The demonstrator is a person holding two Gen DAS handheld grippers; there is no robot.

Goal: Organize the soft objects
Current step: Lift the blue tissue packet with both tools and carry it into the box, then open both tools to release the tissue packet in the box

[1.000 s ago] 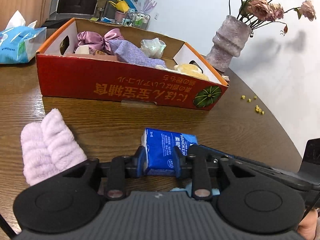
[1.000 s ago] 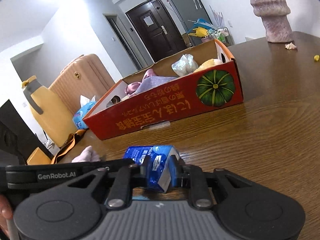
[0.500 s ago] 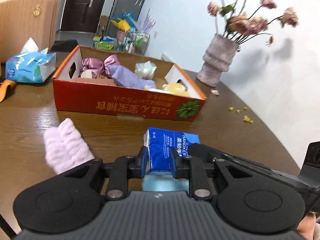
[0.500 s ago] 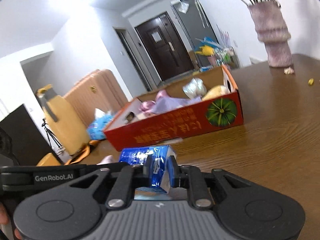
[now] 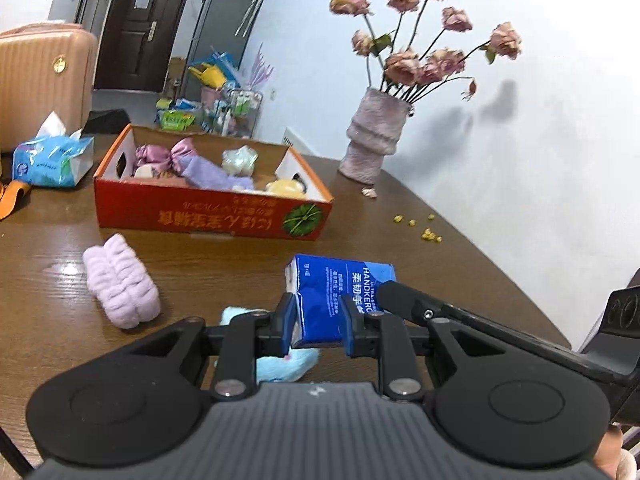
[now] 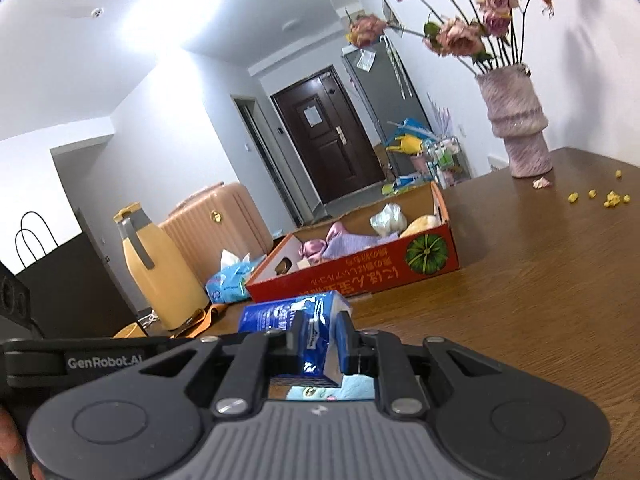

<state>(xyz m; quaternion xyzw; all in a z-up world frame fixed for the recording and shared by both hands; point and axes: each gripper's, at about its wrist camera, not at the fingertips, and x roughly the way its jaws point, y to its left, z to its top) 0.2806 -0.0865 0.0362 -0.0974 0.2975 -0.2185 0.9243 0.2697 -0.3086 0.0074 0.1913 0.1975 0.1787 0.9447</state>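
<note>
A blue handkerchief tissue pack (image 5: 340, 284) hangs in the air above the wooden table, held from both ends. My left gripper (image 5: 318, 316) is shut on its near end. My right gripper (image 6: 320, 340) is shut on the other end of the same pack (image 6: 280, 312). Beneath the pack a light blue plush (image 5: 280, 364) lies on the table. A pink fluffy roll (image 5: 120, 288) lies to the left. Farther off, the red cardboard box (image 5: 208, 216) holds a purple bow, a lilac cloth, a white bundle and a yellow plush.
A pink vase (image 5: 372, 148) of dried roses stands behind the box at the right. Yellow crumbs (image 5: 424, 232) are scattered near the table's right edge. A blue tissue bag (image 5: 52, 160) sits left of the box, and a yellow jug (image 6: 156, 268) beyond it.
Both grippers have risen and drawn back from the box with the tissue pack between them. The light blue plush has come into view beneath the pack.
</note>
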